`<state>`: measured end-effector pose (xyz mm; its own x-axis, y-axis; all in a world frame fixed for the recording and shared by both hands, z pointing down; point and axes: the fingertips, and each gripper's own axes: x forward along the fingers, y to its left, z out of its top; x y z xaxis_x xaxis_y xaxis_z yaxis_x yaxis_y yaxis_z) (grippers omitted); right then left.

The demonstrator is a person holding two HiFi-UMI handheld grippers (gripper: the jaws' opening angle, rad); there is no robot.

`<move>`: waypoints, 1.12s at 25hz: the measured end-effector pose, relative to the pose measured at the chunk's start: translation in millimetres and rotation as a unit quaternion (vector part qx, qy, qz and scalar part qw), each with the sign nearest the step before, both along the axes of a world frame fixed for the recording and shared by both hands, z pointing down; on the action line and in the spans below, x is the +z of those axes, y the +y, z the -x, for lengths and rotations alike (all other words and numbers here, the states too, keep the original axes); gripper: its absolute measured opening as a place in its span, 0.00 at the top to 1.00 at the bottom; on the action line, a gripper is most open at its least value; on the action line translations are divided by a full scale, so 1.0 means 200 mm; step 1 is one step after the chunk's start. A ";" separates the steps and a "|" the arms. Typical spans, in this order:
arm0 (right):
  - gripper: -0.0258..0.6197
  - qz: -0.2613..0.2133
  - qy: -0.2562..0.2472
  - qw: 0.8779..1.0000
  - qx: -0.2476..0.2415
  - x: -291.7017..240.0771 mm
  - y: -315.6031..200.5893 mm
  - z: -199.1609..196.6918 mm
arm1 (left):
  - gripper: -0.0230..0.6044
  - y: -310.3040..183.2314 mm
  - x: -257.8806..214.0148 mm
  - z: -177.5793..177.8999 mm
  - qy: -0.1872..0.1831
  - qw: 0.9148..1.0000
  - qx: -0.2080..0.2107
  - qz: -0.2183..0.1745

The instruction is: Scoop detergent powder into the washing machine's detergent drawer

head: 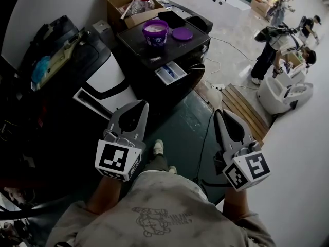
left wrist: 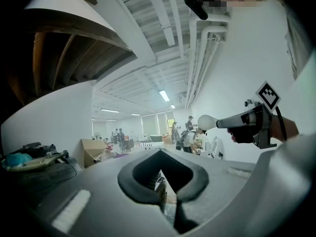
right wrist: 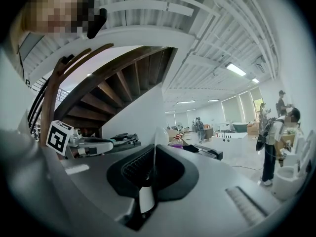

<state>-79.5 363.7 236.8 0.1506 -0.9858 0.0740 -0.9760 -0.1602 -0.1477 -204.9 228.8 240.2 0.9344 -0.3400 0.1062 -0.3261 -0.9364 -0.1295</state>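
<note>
The person is holding both tongs up close to the body, side by side and well apart, pointing away across the room. The left tongs point(head: 142, 105) are resting together at the tips with nothing between them; only room is showing through the gap behind the tips. The right tongs point(head: 218, 112) are clamping a white scoop point(left wrist: 206, 122), which is standing edge-on between them, its round bowl sticking out past the tips. Below the tongs a shoe point(head: 158, 147) is showing on the dark green floor point(head: 185, 127).

Farther on, the black washer point(head: 154, 60) is standing with its drawer point(head: 171, 73) pulled out toward the person, pale compartments lying open. On the washer's top a purple tub point(head: 155, 33) is sitting uncovered with white powder showing inside, and its purple lid point(head: 182, 33) is lying flat just to its right. Behind the washer, an open cardboard box point(head: 126, 6) is standing against the wall. At far right, people point(head: 275, 48) are bending over white machines.
</note>
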 end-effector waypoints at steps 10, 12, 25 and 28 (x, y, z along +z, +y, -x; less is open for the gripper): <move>0.90 0.007 0.006 1.000 0.000 0.04 -0.15 -0.11 | 0.96 -0.15 0.07 -0.10 0.003 1.000 0.003 0.004; 0.90 0.012 0.007 1.000 -0.001 0.05 -0.21 -0.14 | 0.96 -0.21 0.08 -0.14 0.001 1.000 0.004 0.006; 0.90 0.058 0.002 0.998 -0.021 0.12 -0.84 -0.46 | 0.96 -0.79 0.13 -0.50 -0.005 1.000 0.012 0.020; 0.90 0.071 0.002 0.997 -0.025 0.14 -1.01 -0.53 | 0.96 -0.95 0.14 -0.58 -0.008 1.000 0.015 0.026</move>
